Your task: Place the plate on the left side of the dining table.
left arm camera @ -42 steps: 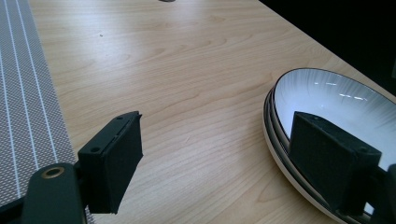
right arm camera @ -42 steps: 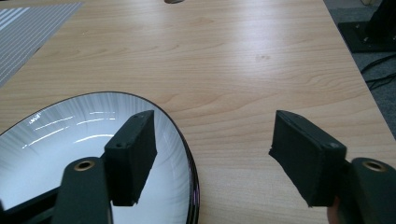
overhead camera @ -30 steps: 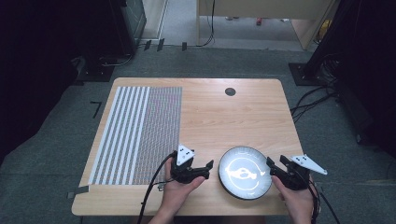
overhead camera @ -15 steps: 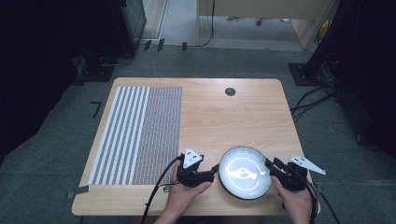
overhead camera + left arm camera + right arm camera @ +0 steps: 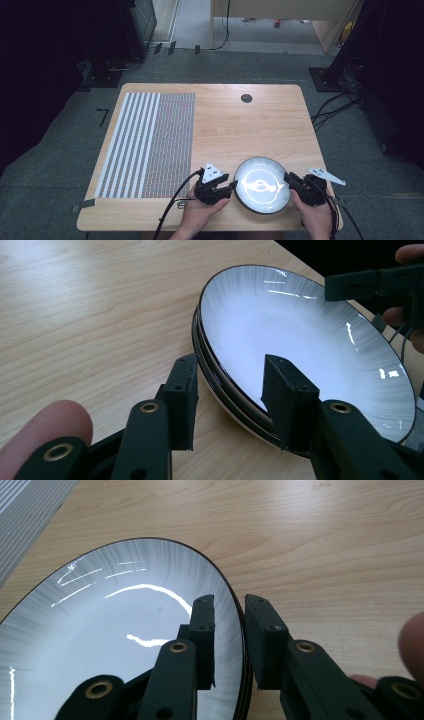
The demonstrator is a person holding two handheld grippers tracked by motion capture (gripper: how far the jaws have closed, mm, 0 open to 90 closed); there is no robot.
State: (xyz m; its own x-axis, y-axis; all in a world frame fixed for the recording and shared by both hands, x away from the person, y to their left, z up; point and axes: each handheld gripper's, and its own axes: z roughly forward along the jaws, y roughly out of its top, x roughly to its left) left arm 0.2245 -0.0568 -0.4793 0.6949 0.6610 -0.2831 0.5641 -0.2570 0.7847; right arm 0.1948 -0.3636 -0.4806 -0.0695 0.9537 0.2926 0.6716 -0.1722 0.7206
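The plate [image 5: 262, 185] is round, glossy white with a thin black rim, and sits at the near edge of the wooden table [image 5: 225, 120]. The left gripper view shows stacked dark rims under it. The left gripper [image 5: 227, 390] straddles the rim, jaws apart; the right gripper [image 5: 229, 635] pinches the opposite rim. A striped mat [image 5: 150, 142] lies left.

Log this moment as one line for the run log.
left gripper: open, jaws astride plate rim | right gripper: shut on plate rim | plate: on table, near edge
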